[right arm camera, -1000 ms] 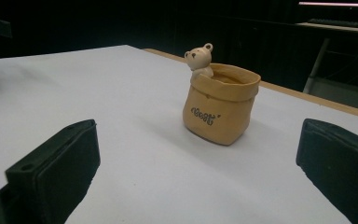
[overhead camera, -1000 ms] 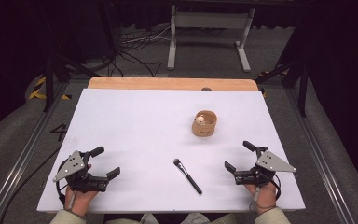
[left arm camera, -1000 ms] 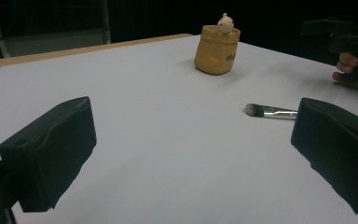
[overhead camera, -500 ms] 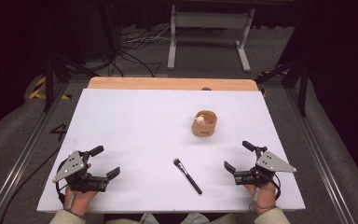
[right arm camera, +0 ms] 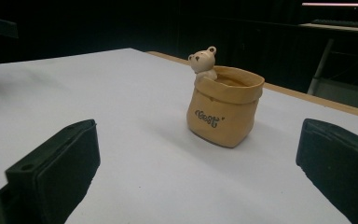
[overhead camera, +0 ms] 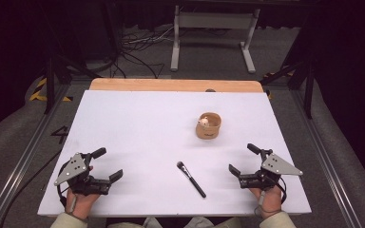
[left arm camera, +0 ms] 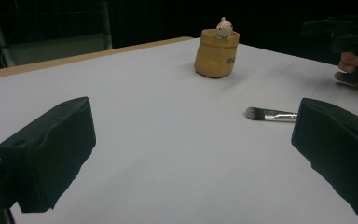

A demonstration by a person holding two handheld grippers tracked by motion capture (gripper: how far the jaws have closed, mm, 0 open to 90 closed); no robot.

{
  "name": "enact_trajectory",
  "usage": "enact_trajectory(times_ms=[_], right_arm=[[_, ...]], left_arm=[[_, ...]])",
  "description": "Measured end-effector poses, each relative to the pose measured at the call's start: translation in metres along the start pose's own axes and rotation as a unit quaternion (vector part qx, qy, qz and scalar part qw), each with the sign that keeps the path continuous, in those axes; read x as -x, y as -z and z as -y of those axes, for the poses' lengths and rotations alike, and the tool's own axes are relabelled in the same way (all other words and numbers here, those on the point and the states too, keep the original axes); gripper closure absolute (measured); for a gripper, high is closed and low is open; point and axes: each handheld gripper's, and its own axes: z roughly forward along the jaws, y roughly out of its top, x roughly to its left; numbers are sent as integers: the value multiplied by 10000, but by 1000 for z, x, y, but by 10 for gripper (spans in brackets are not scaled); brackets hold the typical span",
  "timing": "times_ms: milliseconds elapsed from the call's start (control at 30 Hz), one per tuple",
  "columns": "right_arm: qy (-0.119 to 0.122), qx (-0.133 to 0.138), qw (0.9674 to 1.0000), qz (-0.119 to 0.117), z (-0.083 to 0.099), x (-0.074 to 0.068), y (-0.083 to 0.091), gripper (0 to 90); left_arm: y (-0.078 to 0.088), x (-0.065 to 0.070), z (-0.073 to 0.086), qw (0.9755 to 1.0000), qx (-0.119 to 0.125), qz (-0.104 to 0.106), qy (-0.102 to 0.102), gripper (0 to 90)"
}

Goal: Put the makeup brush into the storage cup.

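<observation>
Centrally placed: brush (overhead camera: 190,172) and pot (overhead camera: 208,126) — wide bare table (overhead camera: 138,123) around; left gripper (overhead camera: 108,165), right gripper (overhead camera: 240,158) jaws apart near front edge; pot lettering unreadable.

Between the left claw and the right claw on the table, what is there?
In the high view, a makeup brush lies on the white table between the left claw and right claw, touching neither.

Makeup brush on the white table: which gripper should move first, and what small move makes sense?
Probably the right gripper should ease toward the makeup brush, which lies flat between both grippers with its handle end pointing that way. Both grippers rest open and empty at the table's near edge. The tan pot with the little bear stands upright farther back, apparently its holder.
</observation>
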Motion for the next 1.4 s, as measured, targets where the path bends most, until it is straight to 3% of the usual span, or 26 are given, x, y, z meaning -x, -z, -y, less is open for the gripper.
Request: enact_trajectory(times_ms=[133,333,900,1400], right_arm=[[-3,-30,10000,-22,-5,-1,-1,0],[188,-92,9997,-131,-20,-11,-9,0],[101,-181,9982,-571,-44,-31,-44,0],[207,-407,9949,-903,-59,-45,-68,0]], left_arm=[[0,0,0,10000,4,-3,39,3],[0,0,-1,10000,-18,13,58,3],[0,-1,-1,10000,-17,13,35,3],[-2,-1,-1,10000,1,28,18,3]])
